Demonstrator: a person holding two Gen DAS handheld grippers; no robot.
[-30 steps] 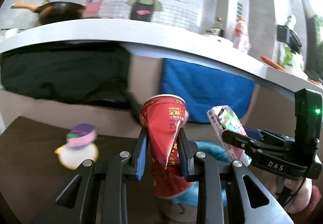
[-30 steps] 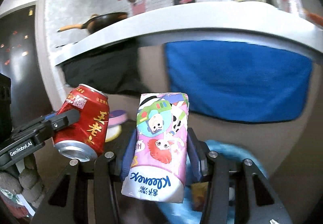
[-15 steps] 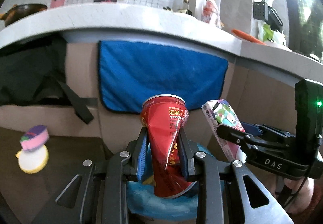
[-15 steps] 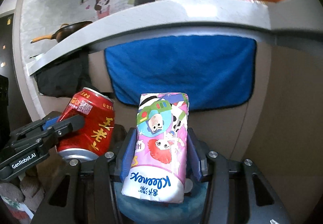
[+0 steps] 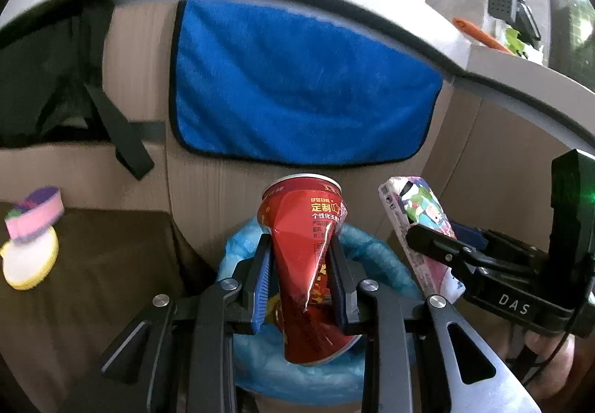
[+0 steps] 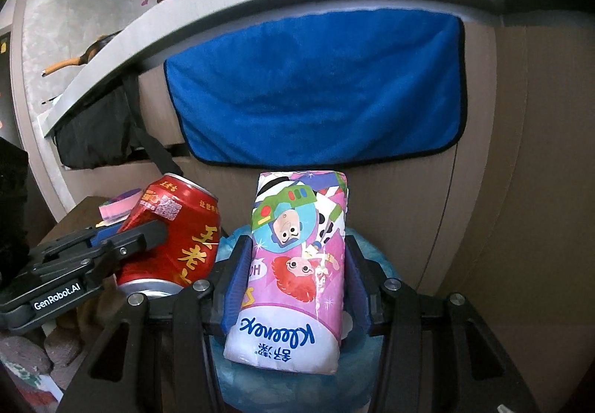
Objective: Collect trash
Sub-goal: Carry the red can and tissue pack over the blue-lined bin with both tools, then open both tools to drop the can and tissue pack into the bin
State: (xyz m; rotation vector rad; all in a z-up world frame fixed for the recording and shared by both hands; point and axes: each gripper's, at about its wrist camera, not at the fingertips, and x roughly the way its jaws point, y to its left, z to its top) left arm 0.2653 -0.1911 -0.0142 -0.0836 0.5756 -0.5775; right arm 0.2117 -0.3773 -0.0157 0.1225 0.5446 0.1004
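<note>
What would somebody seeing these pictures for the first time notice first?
Probably the crushed red drink can pinched in the left gripper, and the cartoon-printed Kleenex tissue pack clamped in the right gripper, both held above a bin lined with a blue bag. Behind them a bright blue towel hangs from the edge of the grey counter.

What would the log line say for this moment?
left gripper: shut on can | right gripper: shut on tissue pack | both over blue bin bag | next, likely: drop both in
</note>
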